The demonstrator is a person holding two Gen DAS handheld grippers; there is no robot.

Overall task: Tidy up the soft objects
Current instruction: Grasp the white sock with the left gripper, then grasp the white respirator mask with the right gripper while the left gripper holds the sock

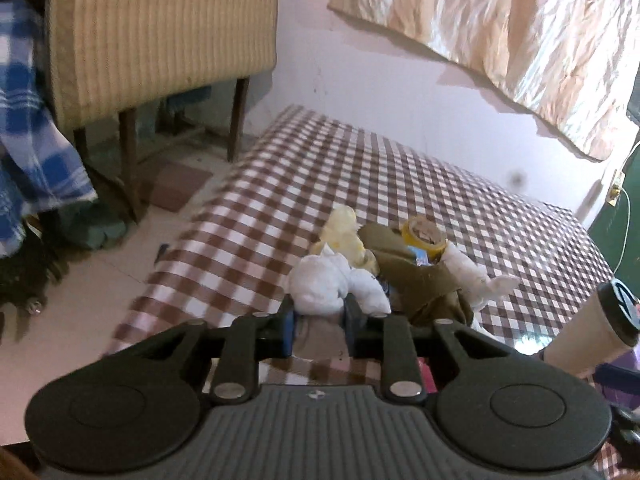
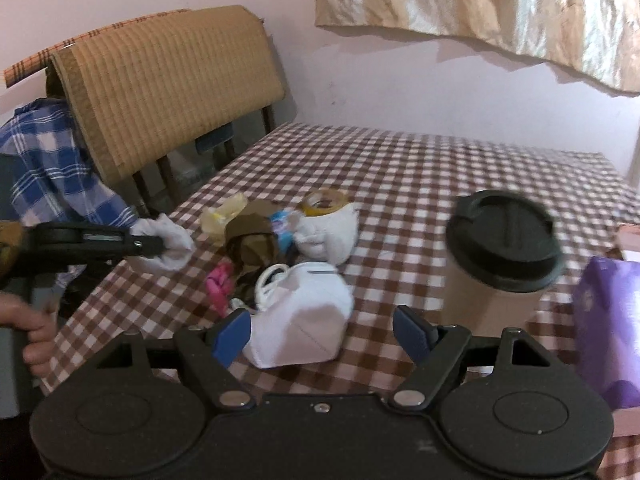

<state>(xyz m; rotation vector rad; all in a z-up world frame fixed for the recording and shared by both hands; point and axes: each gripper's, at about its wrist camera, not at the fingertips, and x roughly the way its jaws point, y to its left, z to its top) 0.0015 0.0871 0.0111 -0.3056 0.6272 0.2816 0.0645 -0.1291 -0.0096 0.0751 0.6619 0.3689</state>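
Fingers of the left gripper [image 1: 320,316] are pinched together on a crumpled white cloth [image 1: 324,284], which bulges out soft and rumpled past the blue pads. From the right wrist view the same cloth [image 2: 170,242] hangs at the left edge of the checked table [image 2: 440,160], seemingly lifted clear of the heap. Fingers of the right gripper [image 2: 322,338] stand wide apart, with a folded white face mask [image 2: 308,312] lying on the table between them, untouched as far as I can tell.

So the step in hand looks like the pick: 1 soft piece is gripped and ready to be carried off. Next comes taking it to wherever the soft things are gathered; no such place is plain in either view. Care is needed that a loose fold does not snag on the pile.

Still heaped on the table are a yellowish cloth [image 2: 224,214], an olive-brown cloth [image 2: 250,240], a white sock-like bundle [image 2: 332,236] under a roll of tape [image 2: 322,202], and something pink [image 2: 220,284]. A lidded paper cup [image 2: 500,264] stands just to the right.
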